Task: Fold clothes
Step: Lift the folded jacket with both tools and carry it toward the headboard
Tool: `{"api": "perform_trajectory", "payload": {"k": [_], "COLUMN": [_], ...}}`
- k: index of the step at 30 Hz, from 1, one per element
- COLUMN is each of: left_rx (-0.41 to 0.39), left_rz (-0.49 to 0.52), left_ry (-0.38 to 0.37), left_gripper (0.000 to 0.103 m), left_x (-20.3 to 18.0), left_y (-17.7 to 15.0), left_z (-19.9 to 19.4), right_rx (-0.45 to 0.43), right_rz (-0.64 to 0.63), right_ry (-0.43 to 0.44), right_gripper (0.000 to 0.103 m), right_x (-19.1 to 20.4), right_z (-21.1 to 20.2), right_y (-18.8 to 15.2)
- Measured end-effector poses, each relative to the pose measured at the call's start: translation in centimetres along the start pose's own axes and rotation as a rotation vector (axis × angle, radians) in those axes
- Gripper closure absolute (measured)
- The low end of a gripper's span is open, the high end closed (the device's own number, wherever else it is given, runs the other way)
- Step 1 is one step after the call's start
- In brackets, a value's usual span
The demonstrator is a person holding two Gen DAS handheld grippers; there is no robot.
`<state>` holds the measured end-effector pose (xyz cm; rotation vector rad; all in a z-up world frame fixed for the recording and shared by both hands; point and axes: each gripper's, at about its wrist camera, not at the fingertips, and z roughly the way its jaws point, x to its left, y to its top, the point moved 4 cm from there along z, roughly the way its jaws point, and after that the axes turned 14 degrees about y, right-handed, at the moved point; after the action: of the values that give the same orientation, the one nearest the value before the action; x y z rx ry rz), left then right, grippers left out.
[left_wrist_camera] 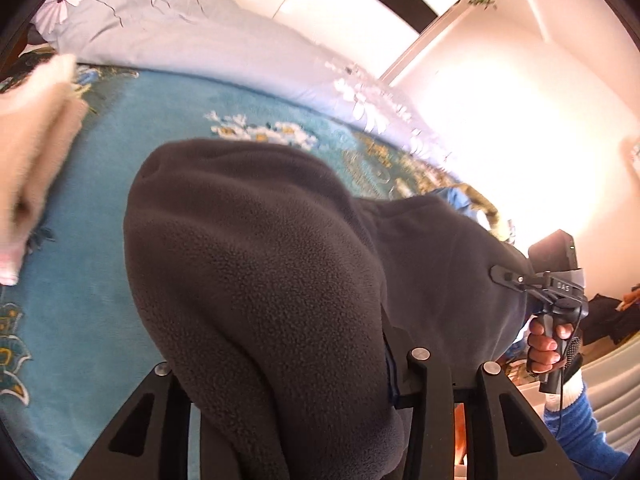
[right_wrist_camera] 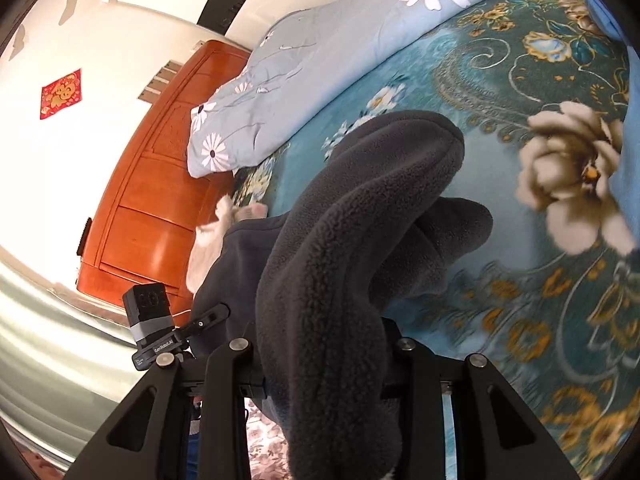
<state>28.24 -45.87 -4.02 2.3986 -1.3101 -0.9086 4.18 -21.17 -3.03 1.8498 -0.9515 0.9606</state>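
A dark grey fleece garment hangs bunched between both grippers above the bed. My left gripper is shut on the grey fleece; the cloth drapes over its fingers and hides the tips. In the left wrist view the right gripper shows at the right, clamped on the garment's far edge, a hand on its handle. My right gripper is shut on the same fleece, which folds thickly over the jaws. The left gripper shows at the lower left of the right wrist view, gripping the cloth.
The bed carries a teal floral blanket. A pale blue daisy-print duvet lies along its far side. A cream fuzzy garment lies by the bed edge. An orange wooden cabinet stands beyond.
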Motion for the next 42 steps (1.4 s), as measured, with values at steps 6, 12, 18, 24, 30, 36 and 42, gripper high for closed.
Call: {"api": "perform_trajectory", "payload": {"k": [6, 12, 18, 24, 30, 36, 42], "left_rx": [-0.079, -0.243, -0.367, -0.429, -0.268, -0.308, -0.307], "left_rz": [0.012, -0.037, -0.077, -0.159, -0.294, -0.349, -0.396], "left_ry": [0.010, 0.076, 0.198, 0.402, 0.518, 0.437, 0.466], "left_gripper": [0.060, 0.060, 0.060, 0.058, 0.058, 0.037, 0.029], "left_x": [4.4, 11.2, 19.9, 32.5, 42.7, 44.5, 43.7], "left_y": [4.7, 11.0, 16.3, 21.5, 20.2, 12.9, 13.0], "left_z": [-5.5, -14.3, -20.6, -21.0, -15.1, -13.5, -14.1], "right_rx": [0.037, 0.048, 0.055, 0.086, 0.240, 0.295, 0.315], "right_rz": [-0.135, -0.265, -0.345, -0.271, -0.194, -0.089, -0.062], "right_ry": [0.021, 0.109, 0.257, 0.343, 0.246, 0.285, 0.229], "right_gripper": [0.067, 0.067, 0.067, 0.067, 0.067, 0.064, 0.049], "right_x": [7.3, 15.5, 22.3, 23.4, 16.3, 8.3, 7.6], "right_z": [3.8, 11.0, 21.4, 33.9, 43.7, 44.2, 45.9], "right_y": [0.7, 4.8, 8.6, 10.0, 5.3, 4.1, 3.1]}}
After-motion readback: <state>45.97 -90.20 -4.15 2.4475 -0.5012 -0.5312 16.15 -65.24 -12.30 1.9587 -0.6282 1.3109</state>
